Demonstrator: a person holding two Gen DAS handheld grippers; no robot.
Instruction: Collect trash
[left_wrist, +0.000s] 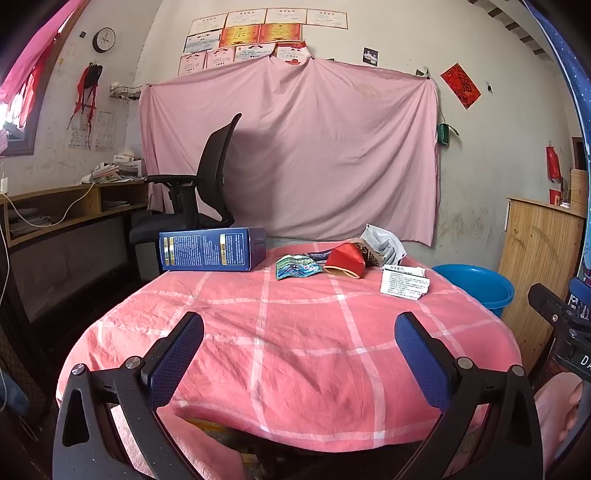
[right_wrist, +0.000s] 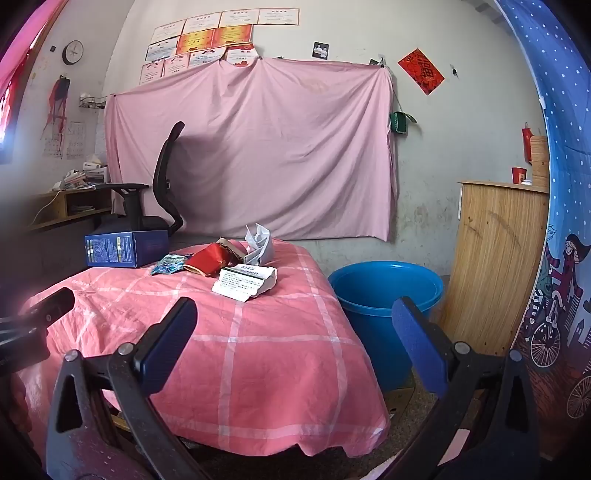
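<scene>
Left gripper (left_wrist: 299, 334) and right gripper (right_wrist: 294, 323) both spread wide and empty above the bare near half of the pink checked tablecloth (left_wrist: 295, 354), trash heaped at its far edge: red wrapper (left_wrist: 345, 258), green packet (left_wrist: 297, 266), printed leaflet (left_wrist: 404, 283), crumpled white paper (left_wrist: 382, 242) partly hidden, blue box (left_wrist: 212, 249) at far-left corner, blue bucket (right_wrist: 384, 295) just off the right edge, base cut off.

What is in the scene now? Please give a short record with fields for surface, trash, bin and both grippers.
surface: table under a pink checked cloth
trash: blue cardboard box, green foil wrapper, red folded packet, grey crumpled face mask, white printed leaflet, all at the far end
bin: round blue plastic basin, on the floor beside the table, looks empty
left gripper: open, holds nothing
right gripper: open, holds nothing
</scene>
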